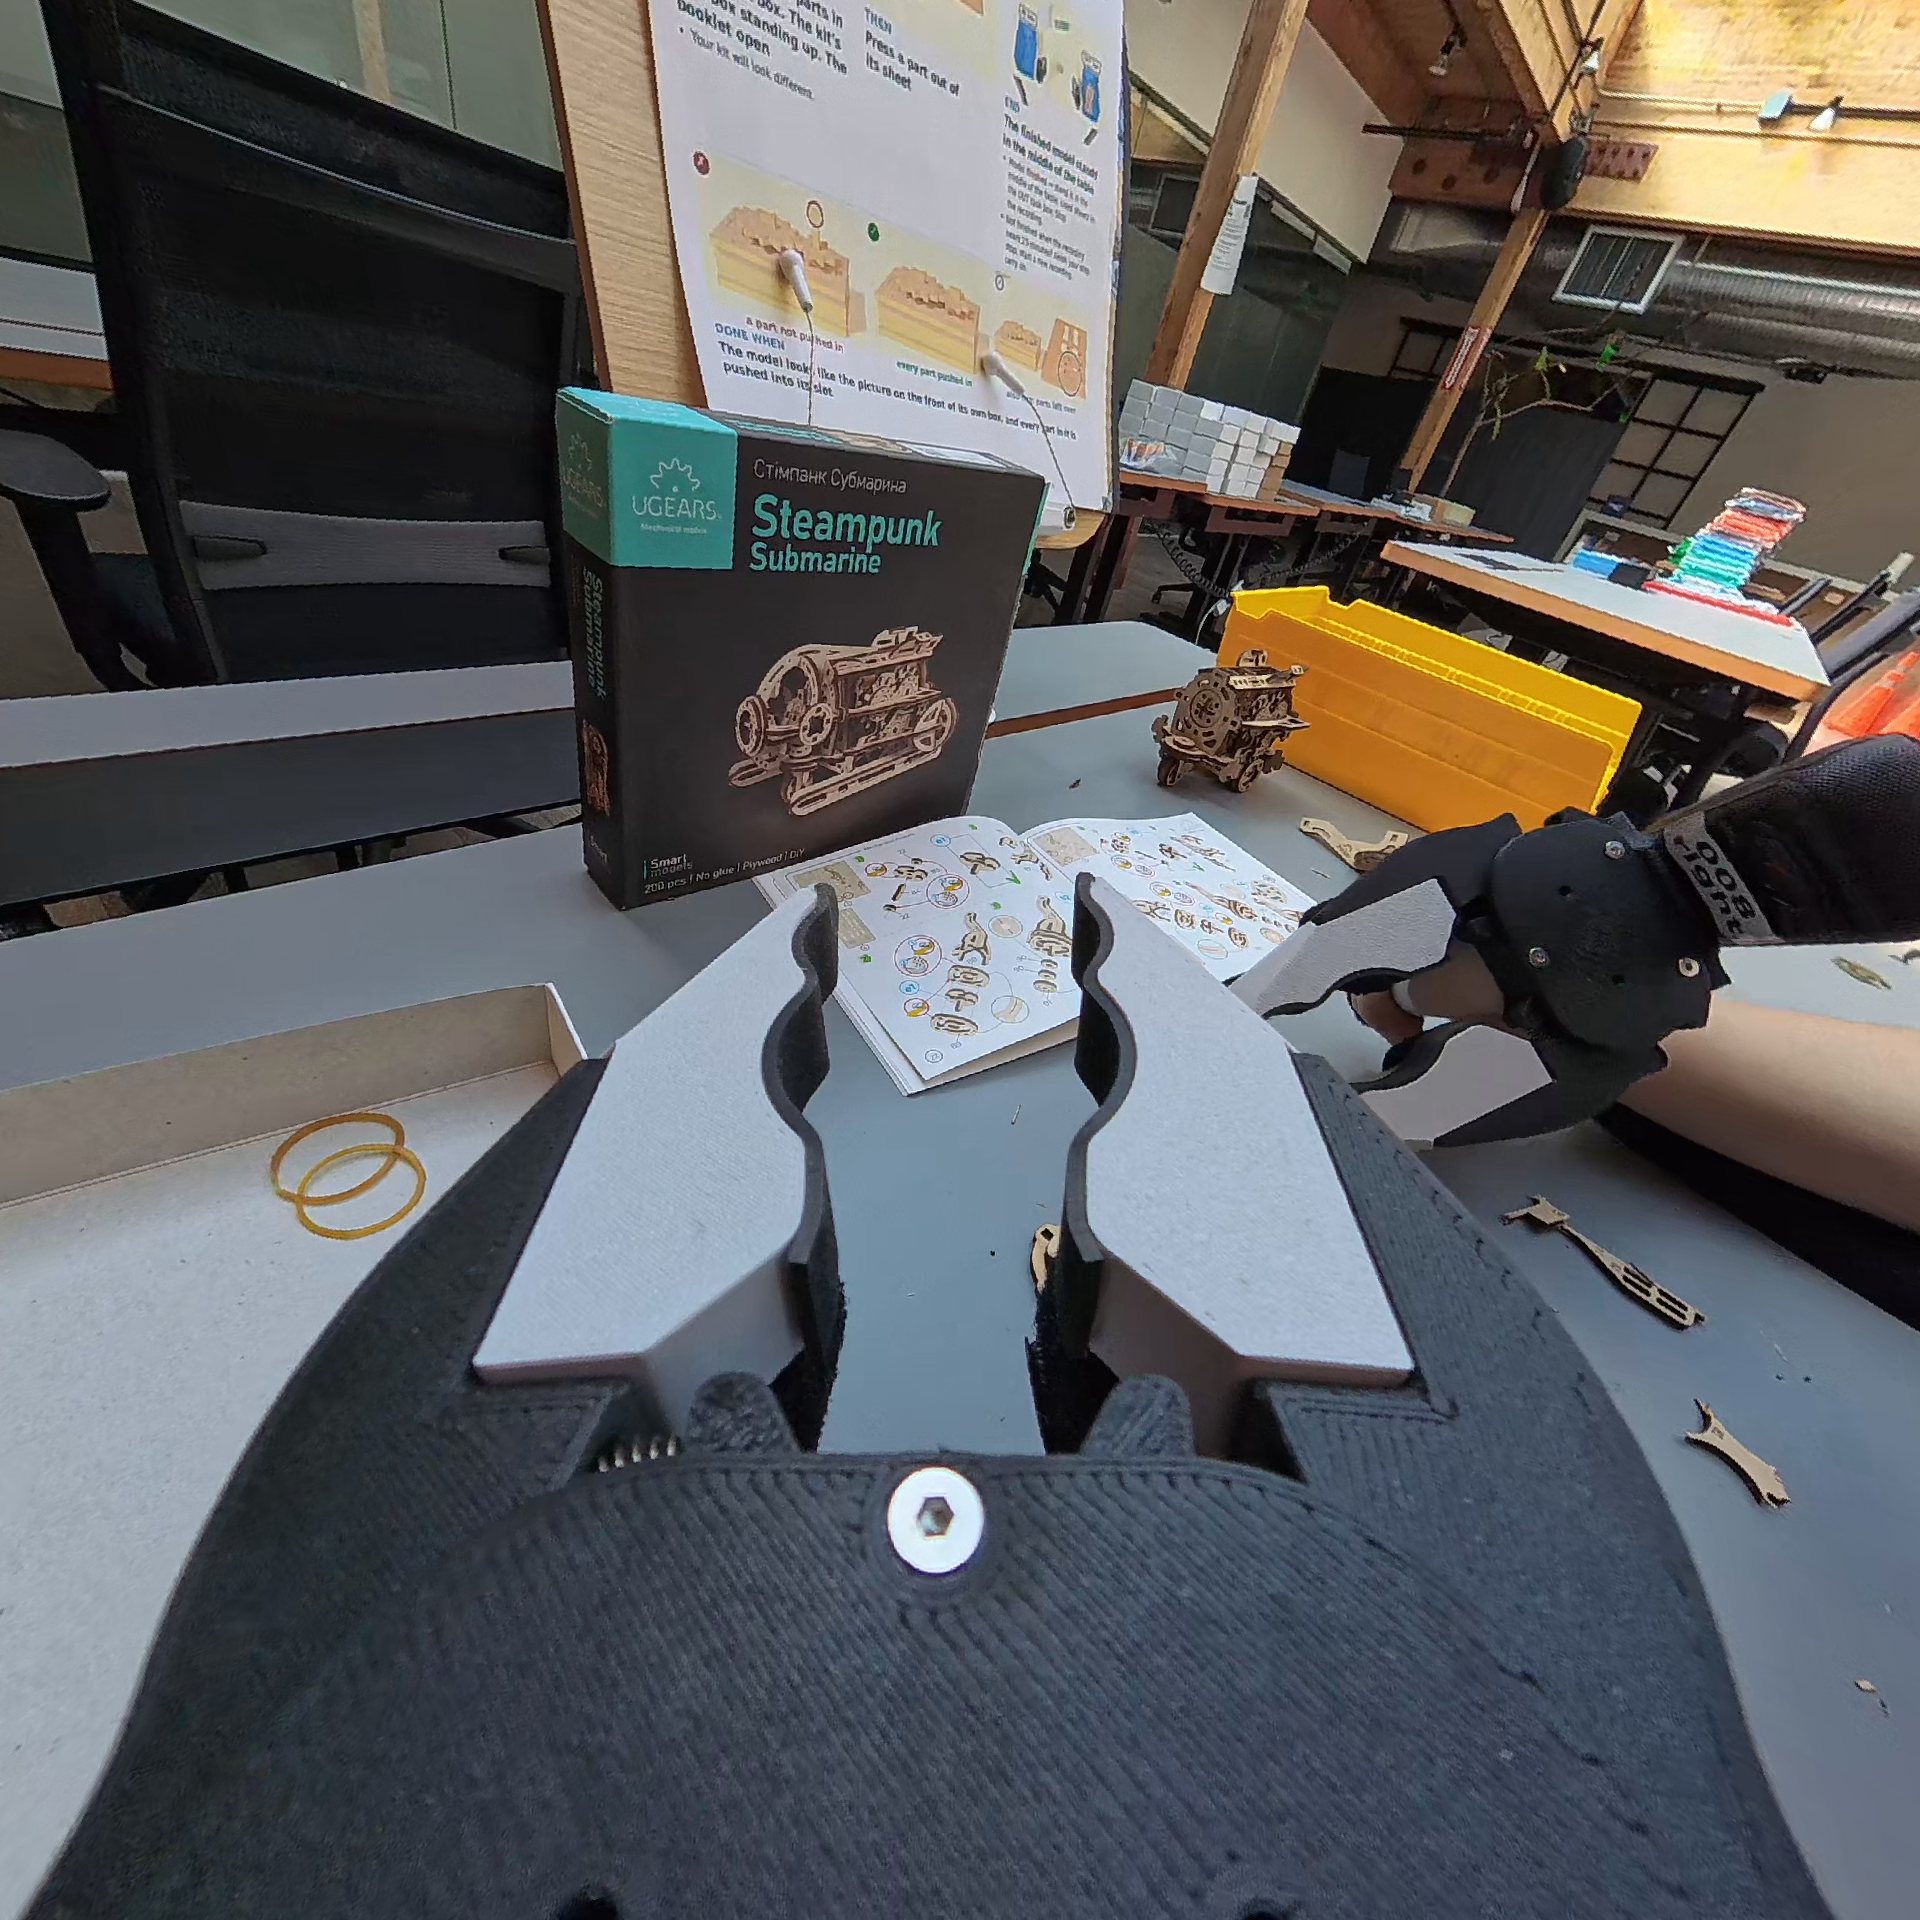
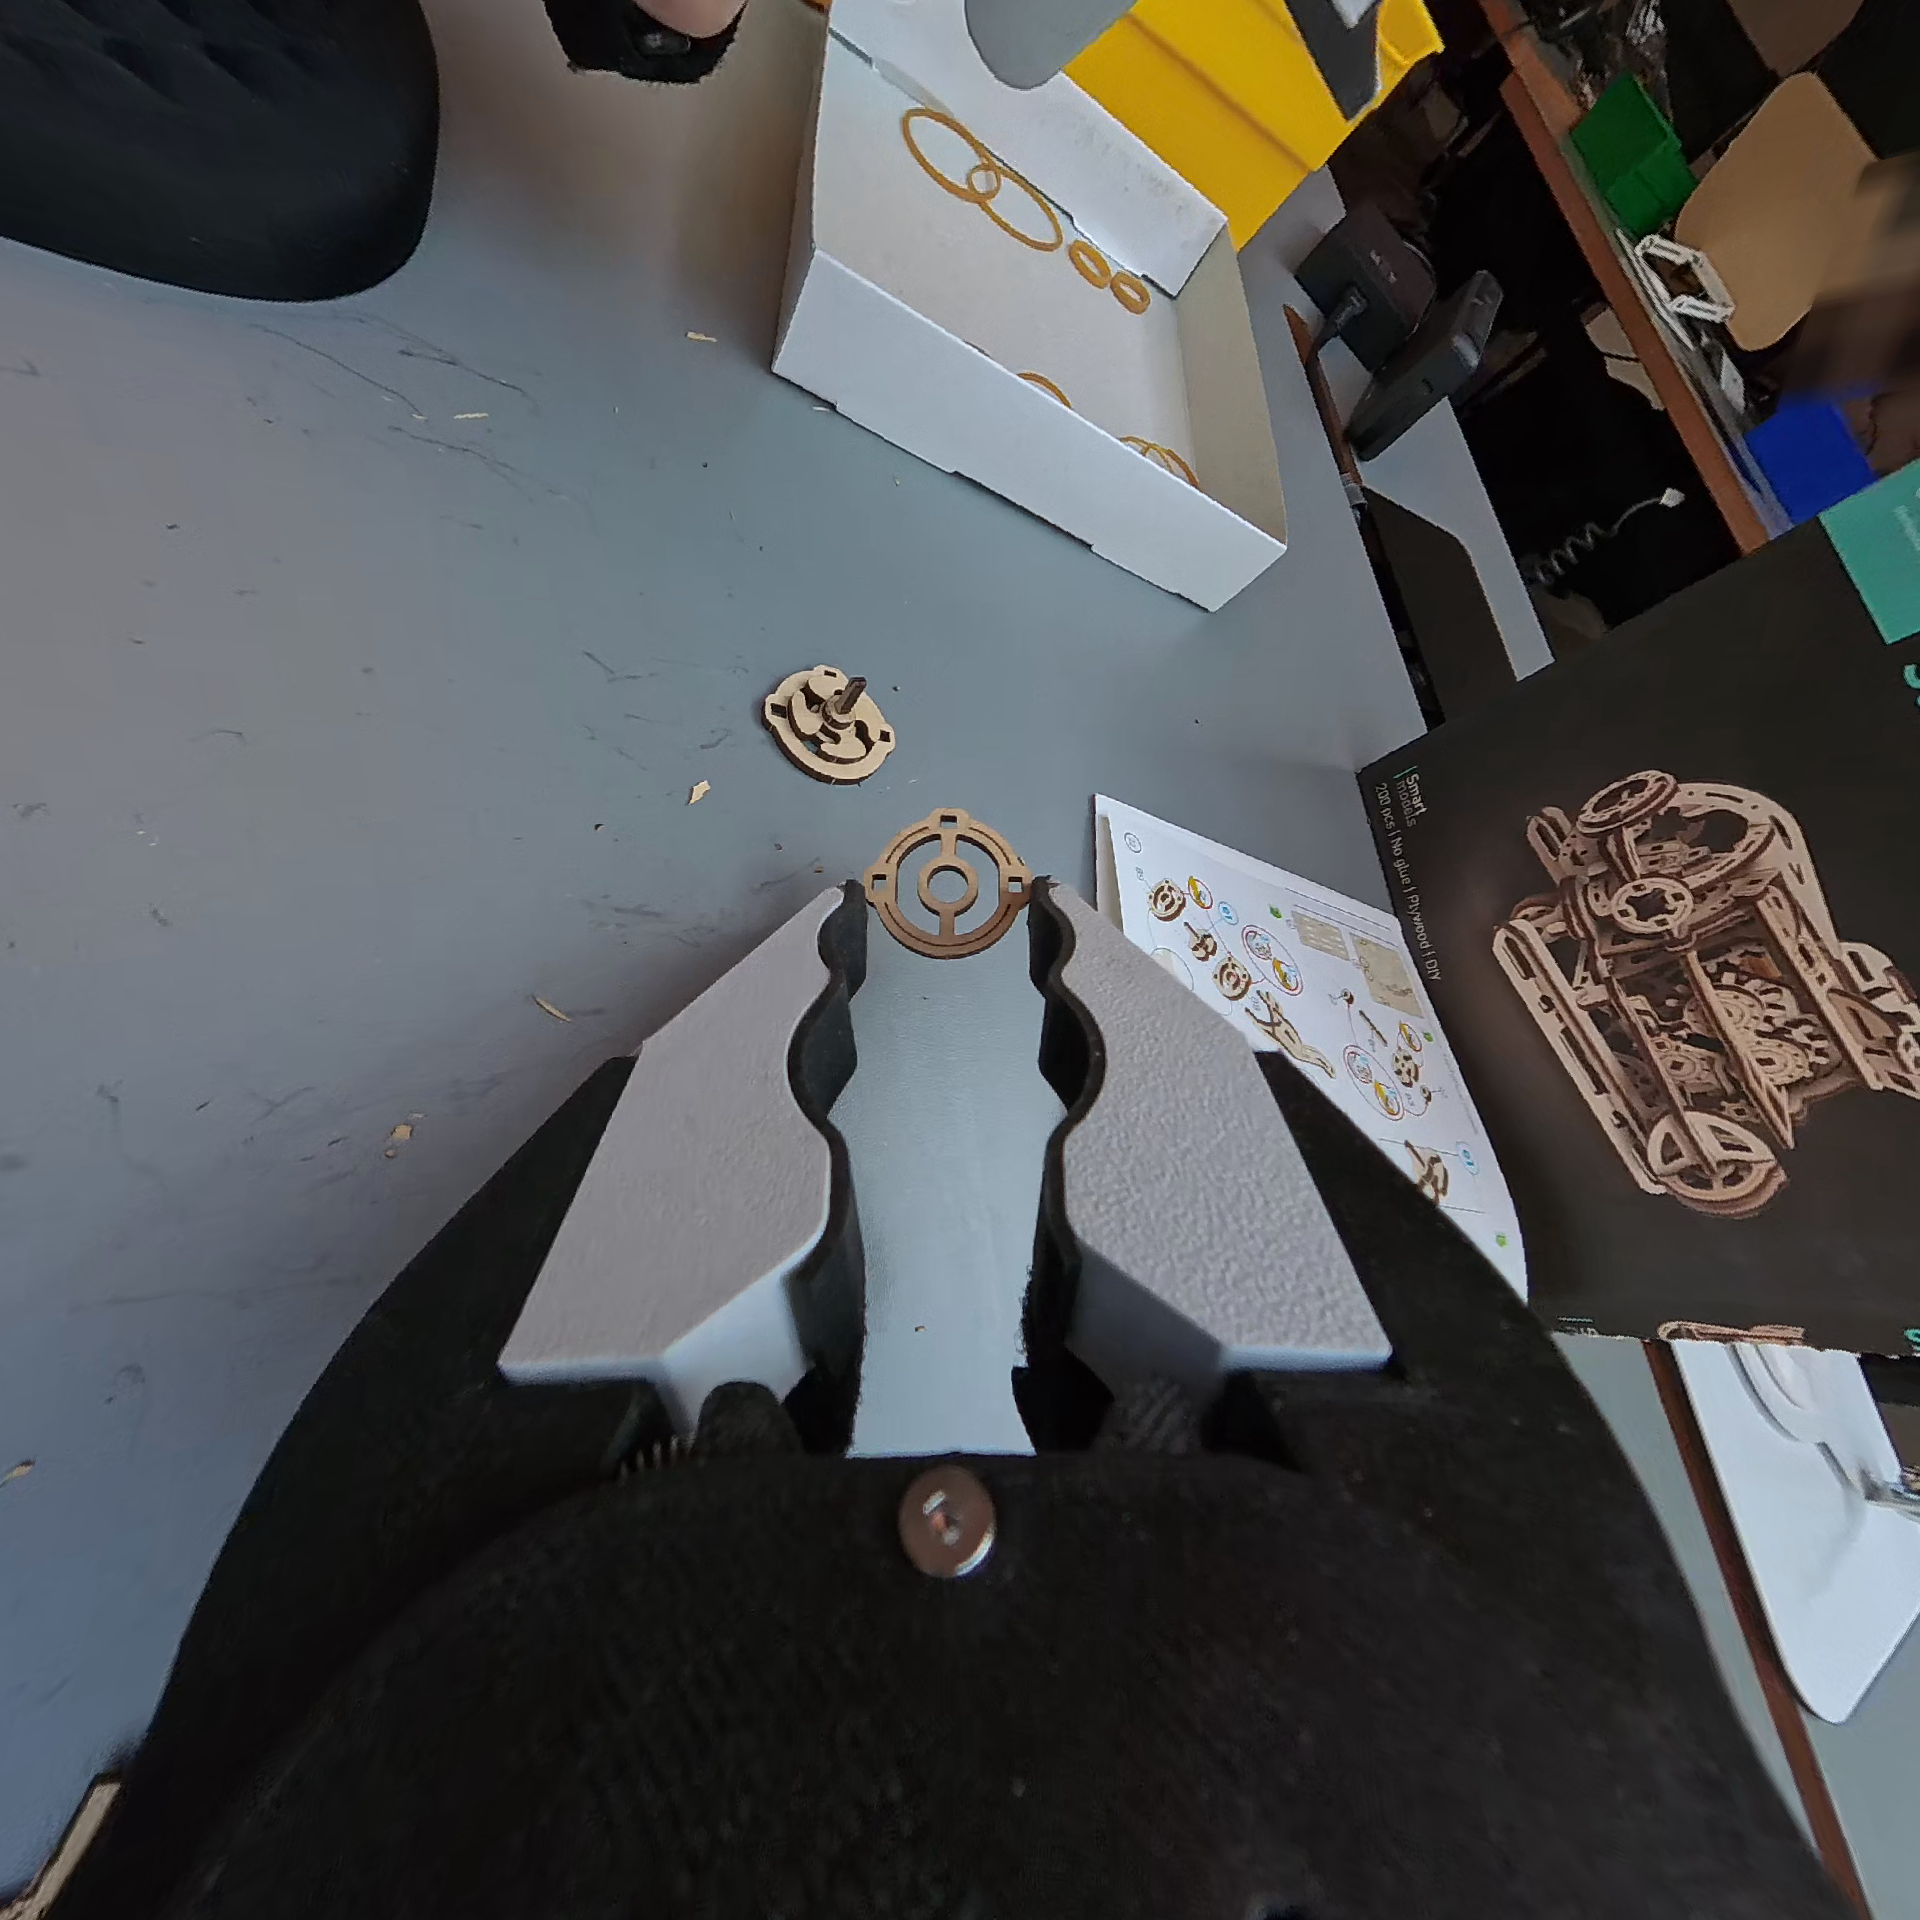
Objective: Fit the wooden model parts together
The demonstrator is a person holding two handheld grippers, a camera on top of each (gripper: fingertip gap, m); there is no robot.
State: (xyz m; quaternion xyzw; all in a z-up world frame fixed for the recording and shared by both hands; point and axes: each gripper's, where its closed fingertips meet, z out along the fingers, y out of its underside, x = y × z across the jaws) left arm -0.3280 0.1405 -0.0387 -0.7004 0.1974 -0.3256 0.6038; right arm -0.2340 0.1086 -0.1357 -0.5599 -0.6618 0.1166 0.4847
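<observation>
— What is your right claw (image 2: pixel 945 888) doing now?

— I am pinching a flat ring-shaped wooden part (image 2: pixel 943 883) by its two edges, right at the fingertips, so its centre hole is staying free. I am holding it just above the grey counter (image 2: pixel 364 623). Near it, a small wooden disc assembly (image 2: pixel 828 724) with a short peg pointing up is waiting on the counter. I think the hole is meant to go over that peg.

— And your left claw (image 1: pixel 951 914)?

— It is hanging released, with nothing between its fingers, above the open instruction booklet (image 1: pixel 997 935). I am probably keeping it free to steady the disc.

— Are both cameras showing the same things?

— No. Only the right wrist view is showing the ring and the peg. Only the left wrist view is showing the part-built wooden model (image 1: pixel 1226 727) beside the yellow bin (image 1: pixel 1455 696), and loose wooden offcuts (image 1: pixel 1610 1262). Both are showing the model's box (image 1: pixel 800 644) and the white tray (image 2: pixel 997 436) with rubber bands (image 2: pixel 987 187).
</observation>
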